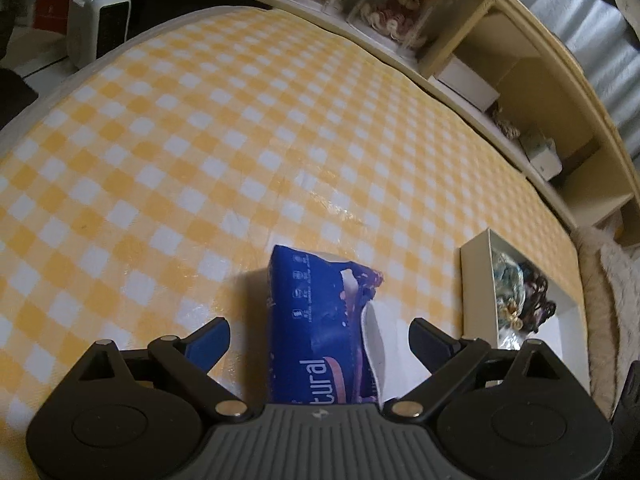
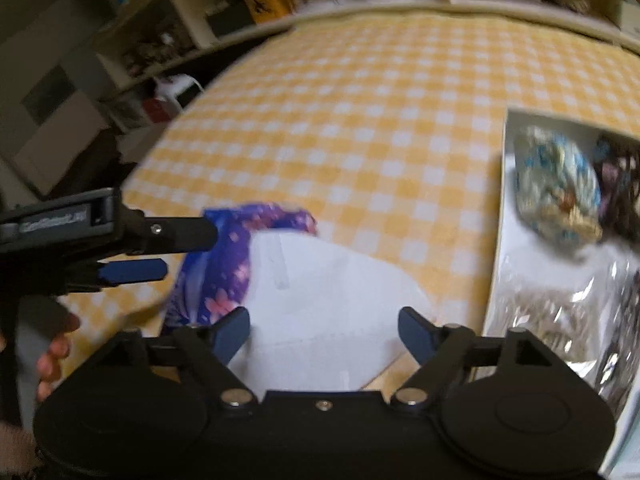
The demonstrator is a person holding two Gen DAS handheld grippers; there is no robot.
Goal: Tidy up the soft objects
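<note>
A blue and purple tissue pack (image 1: 320, 328) lies on the yellow checked tablecloth (image 1: 240, 140), torn open at the top with white tissue showing. My left gripper (image 1: 320, 344) is open, one finger on each side of the pack, and neither pad touches it. In the right wrist view a white tissue sheet (image 2: 328, 296) spreads out of the pack (image 2: 224, 264) toward the camera. My right gripper (image 2: 324, 332) is open over that sheet and its pads do not press on it. The left gripper (image 2: 188, 252) comes in from the left beside the pack.
A white box (image 2: 500, 200) stands at the right with a blue-white soft bundle (image 2: 556, 188), a dark tangled item (image 2: 620, 184) and a clear plastic bag (image 2: 560, 308) inside. Shelves (image 1: 480, 60) run behind the table. A white heater (image 1: 98, 20) stands at far left. A person's hand (image 2: 52, 352) shows low left.
</note>
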